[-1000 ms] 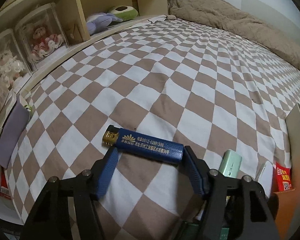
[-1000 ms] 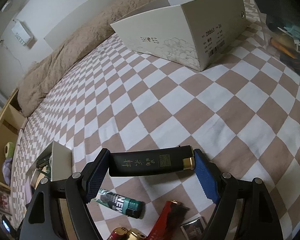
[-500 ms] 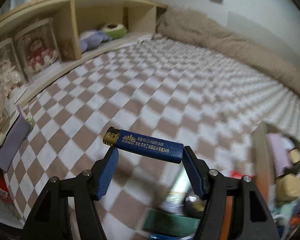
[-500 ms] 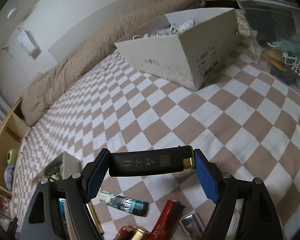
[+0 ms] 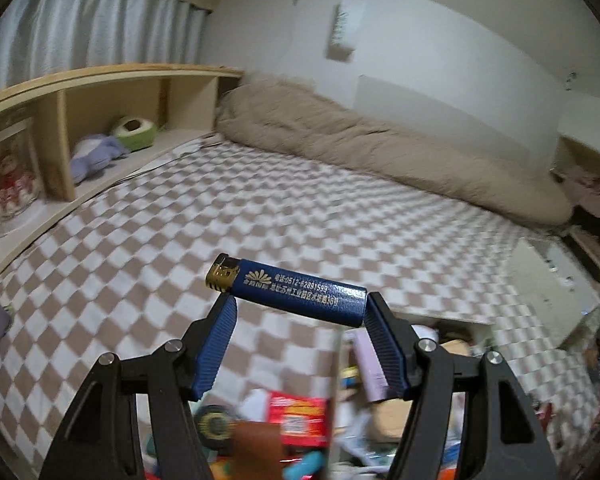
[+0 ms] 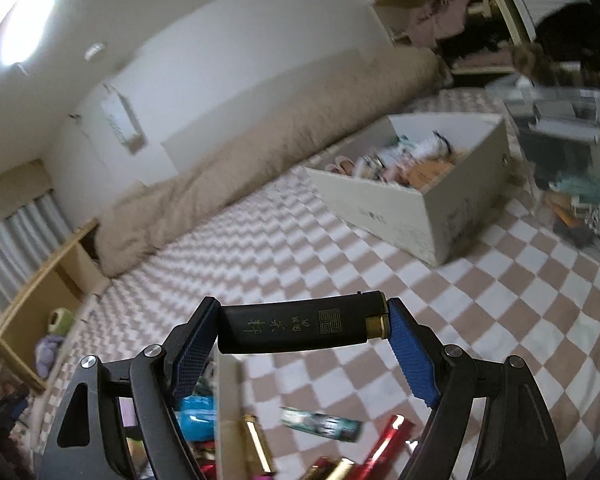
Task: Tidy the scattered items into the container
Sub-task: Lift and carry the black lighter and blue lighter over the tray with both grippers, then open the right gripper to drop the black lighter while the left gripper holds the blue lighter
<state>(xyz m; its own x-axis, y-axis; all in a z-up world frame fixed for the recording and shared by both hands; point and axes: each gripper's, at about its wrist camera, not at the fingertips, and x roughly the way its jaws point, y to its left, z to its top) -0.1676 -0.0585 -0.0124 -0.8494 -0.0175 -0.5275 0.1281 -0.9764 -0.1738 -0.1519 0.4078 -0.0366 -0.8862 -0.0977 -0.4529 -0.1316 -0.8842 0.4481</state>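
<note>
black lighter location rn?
Right wrist view: the black lighter sits crosswise in the right claw, gold end right, above the checkered bedspread.

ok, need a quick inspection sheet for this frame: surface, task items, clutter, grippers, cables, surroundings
Surface: checkered bed cover, brown and white.
Job's things: blue lighter and black lighter, each held end to end and lifted; small container below the left gripper, already holding items; more lighters, one of them a red lighter, loose on the cover.
Clutter: open white shoe box, full of items.
Grippers: left gripper shut on blue lighter; right gripper shut on black lighter.
Cables: nothing seen.
Surroundings: beige duvet along the wall, wooden shelf holding plush toys, curtain.
</note>
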